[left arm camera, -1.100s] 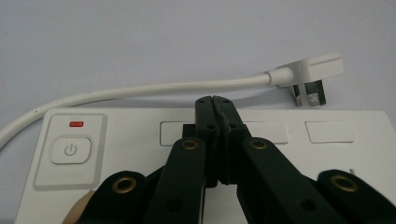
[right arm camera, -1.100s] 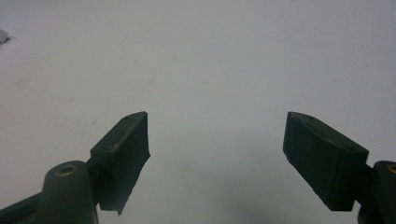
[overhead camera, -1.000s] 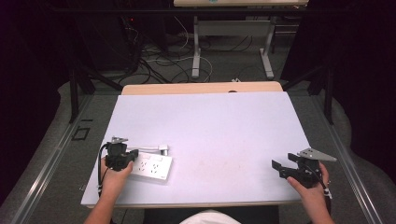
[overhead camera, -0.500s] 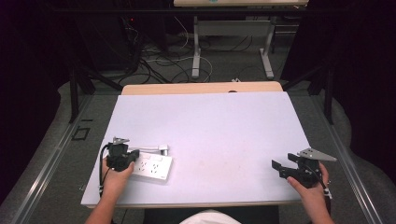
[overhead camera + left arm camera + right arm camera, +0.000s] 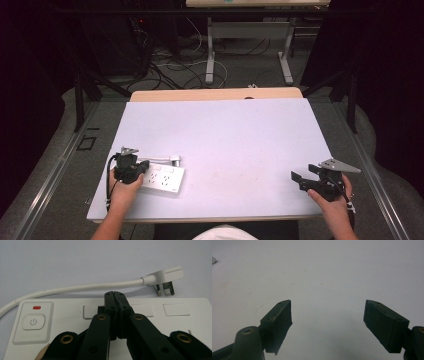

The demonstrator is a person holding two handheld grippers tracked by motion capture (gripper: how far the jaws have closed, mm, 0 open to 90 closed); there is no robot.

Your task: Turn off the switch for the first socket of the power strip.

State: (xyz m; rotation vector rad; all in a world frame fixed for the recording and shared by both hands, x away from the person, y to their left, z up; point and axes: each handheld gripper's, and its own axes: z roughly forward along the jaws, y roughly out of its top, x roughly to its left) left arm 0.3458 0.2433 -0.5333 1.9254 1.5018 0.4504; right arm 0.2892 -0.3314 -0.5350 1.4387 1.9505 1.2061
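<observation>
presently: one white power strip [image 5: 161,178] at the near left of our table [image 5: 225,140], with two hand-held grippers.

item one, the power strip: it lies flat near the table's front left edge; in the left gripper view we note its power button [image 5: 33,322] under a small red mark, a row of blank rectangular covers, and a white cable [image 5: 75,288] curving along the far side to a white plug [image 5: 166,277] lying on the table just beyond the strip. item two, our left hand-held gripper [image 5: 115,293]: jaws pressed together, tips over the strip's top face near its far edge, pinching nothing we can see. item three, our right hand-held gripper [image 5: 305,177]: jaws spread wide over bare table at the near right, well apart from the strip.
</observation>
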